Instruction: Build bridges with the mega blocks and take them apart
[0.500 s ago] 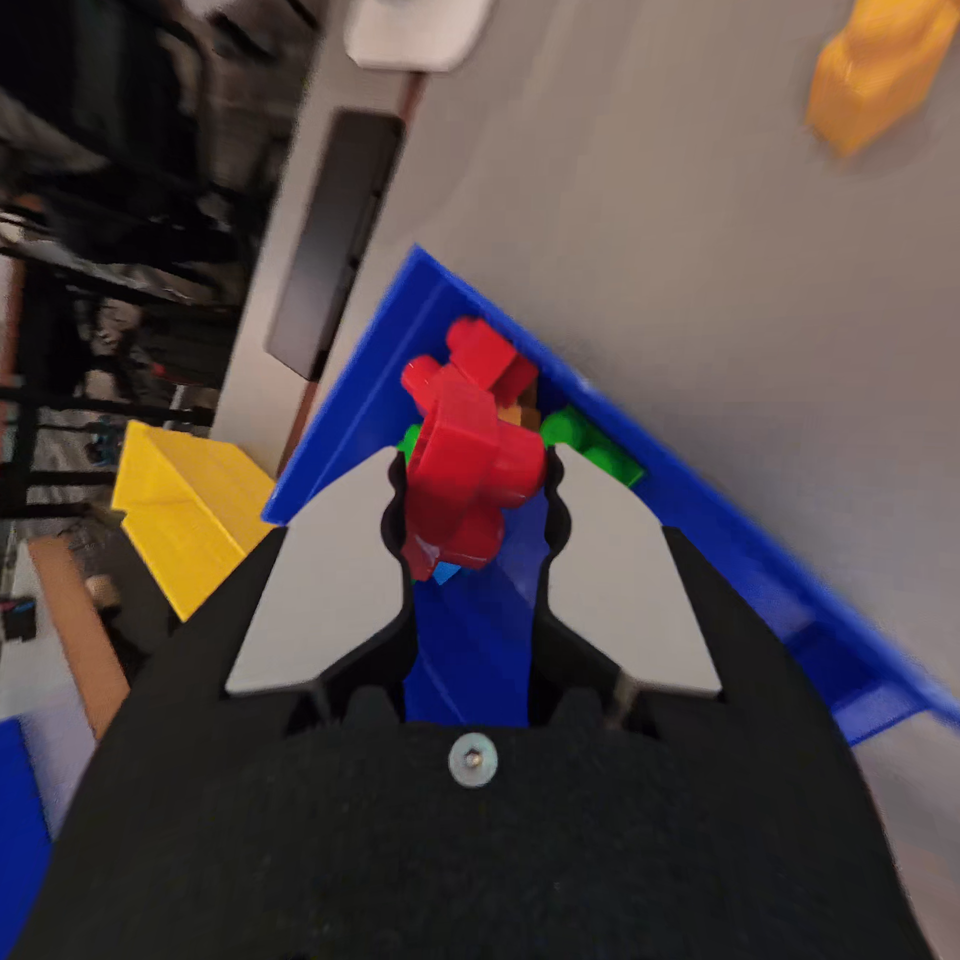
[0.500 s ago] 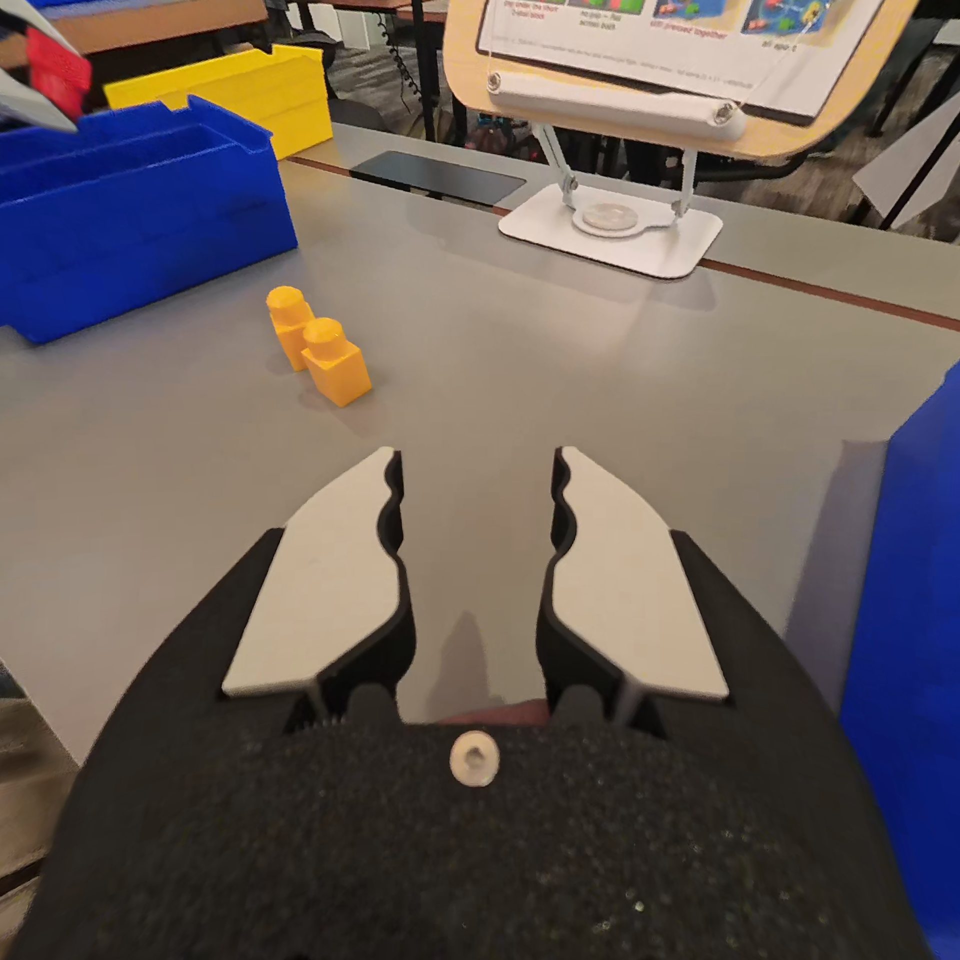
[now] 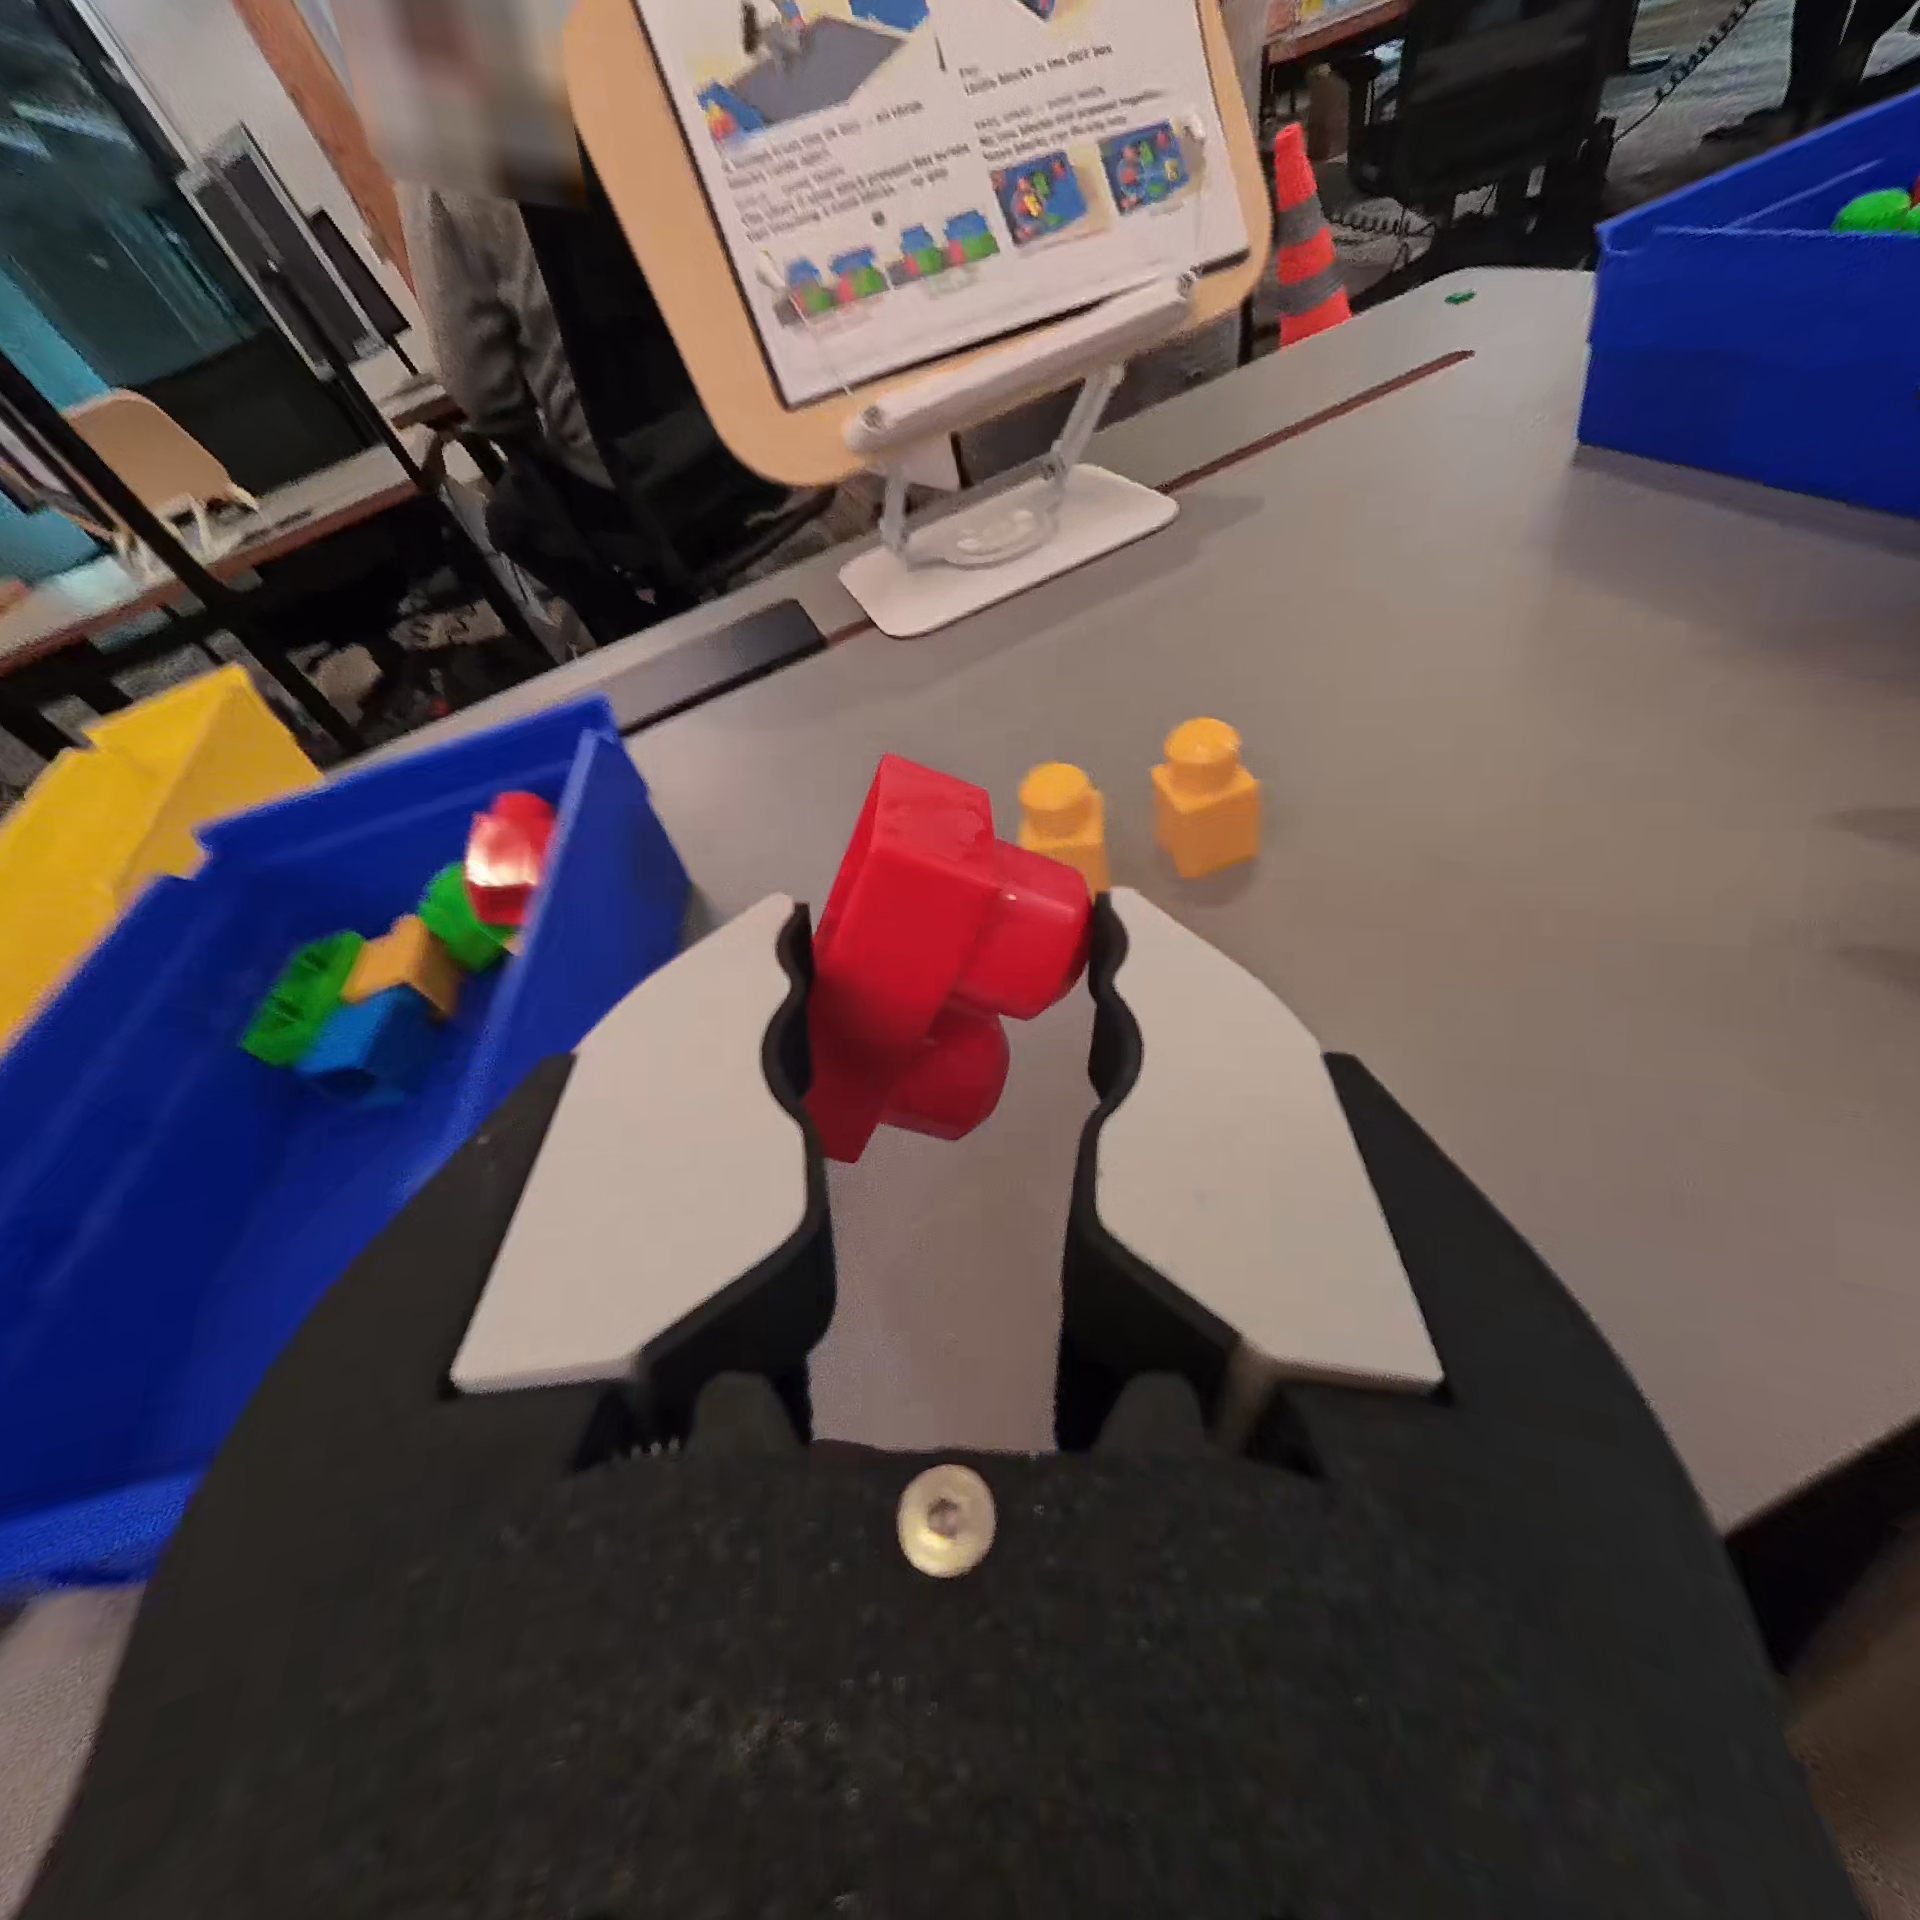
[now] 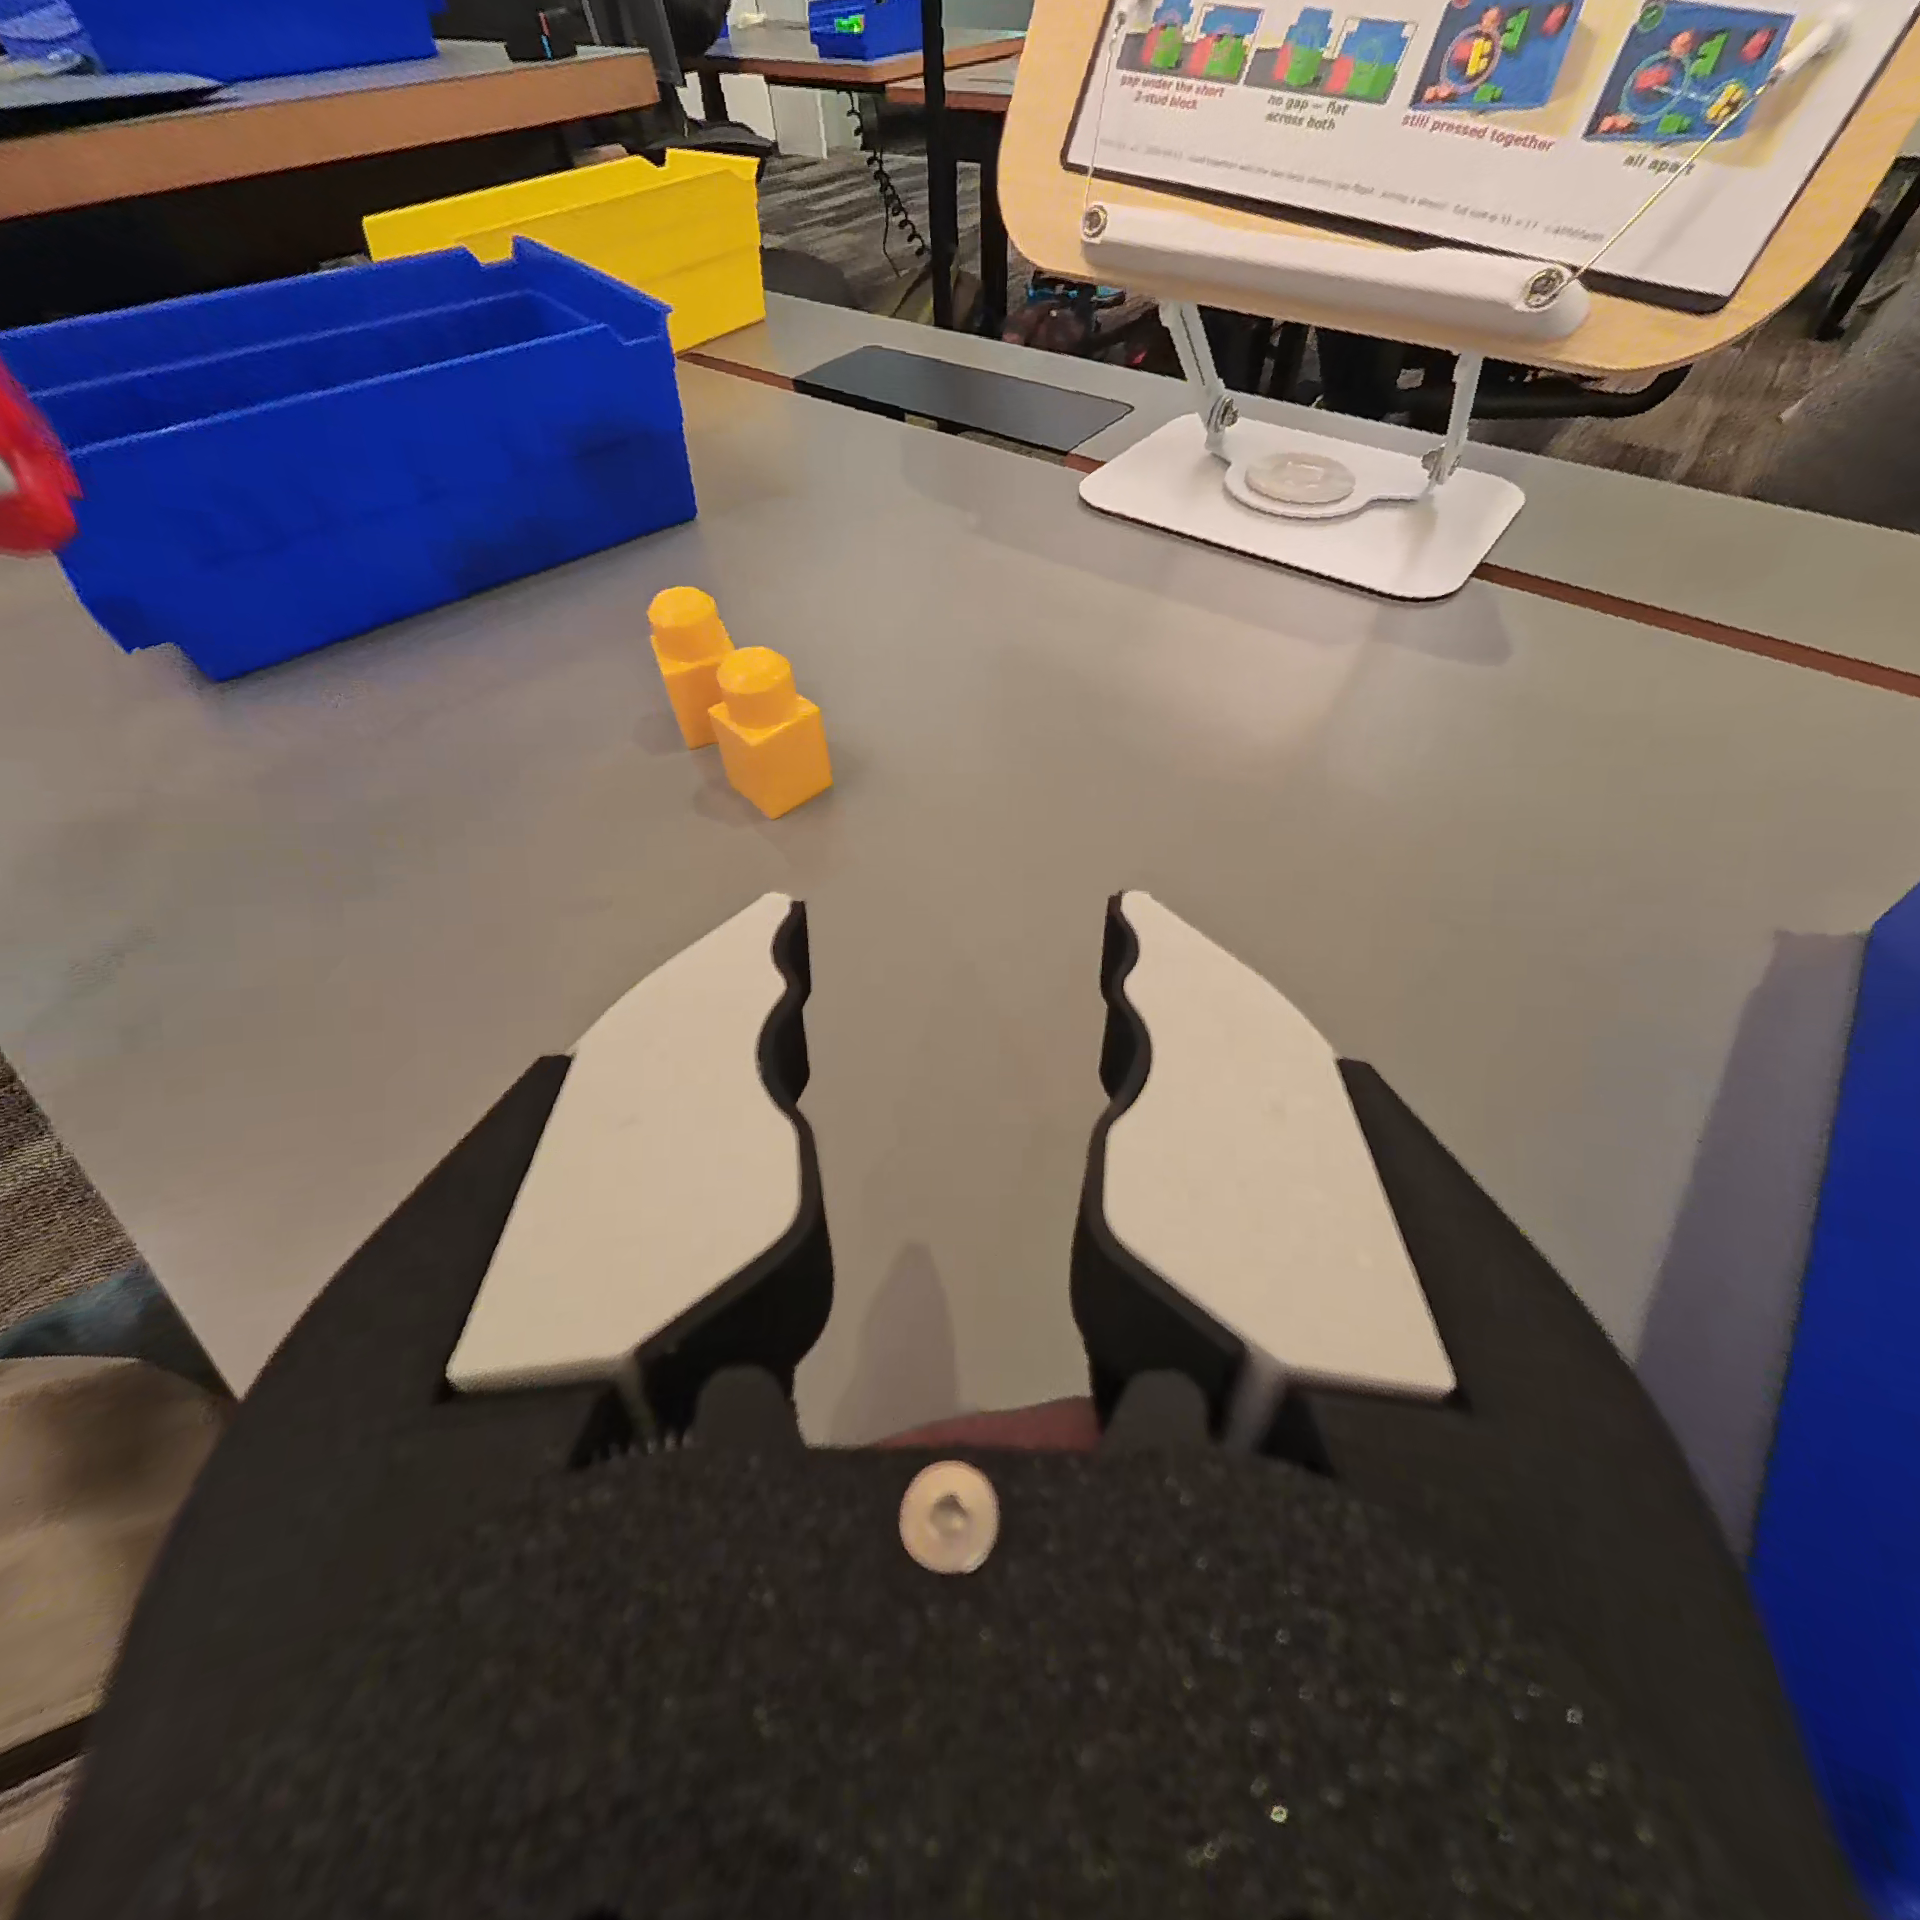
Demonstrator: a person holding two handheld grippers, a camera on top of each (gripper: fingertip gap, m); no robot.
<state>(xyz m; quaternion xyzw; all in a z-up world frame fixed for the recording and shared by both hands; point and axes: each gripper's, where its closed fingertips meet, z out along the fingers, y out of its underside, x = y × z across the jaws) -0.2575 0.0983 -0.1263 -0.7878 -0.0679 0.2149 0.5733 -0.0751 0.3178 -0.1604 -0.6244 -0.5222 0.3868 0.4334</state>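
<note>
Left gripper [image 3: 940, 966] clamps red block [image 3: 935, 966], hiding its base; right gripper [image 4: 951, 956] gapes empty

The red block [image 3: 925, 966] hides part of one orange block [image 3: 1062, 821]; the far blue bin [image 3: 1756, 343] runs off the frame's right edge.

2 orange blocks [image 4: 743, 707] ahead

Red two-stud block [image 3: 935, 966]: tilted, studs pointing right, clamped between the left gripper [image 3: 943, 925] fingertips, lifted clear of the table. Two orange single-stud blocks [image 4: 771, 732] and [image 4: 688, 665]: upright on the table, just beside each other. Loose green, orange, blue, red blocks [image 3: 400, 961] heaped in the blue bin [image 3: 582, 935].
</note>
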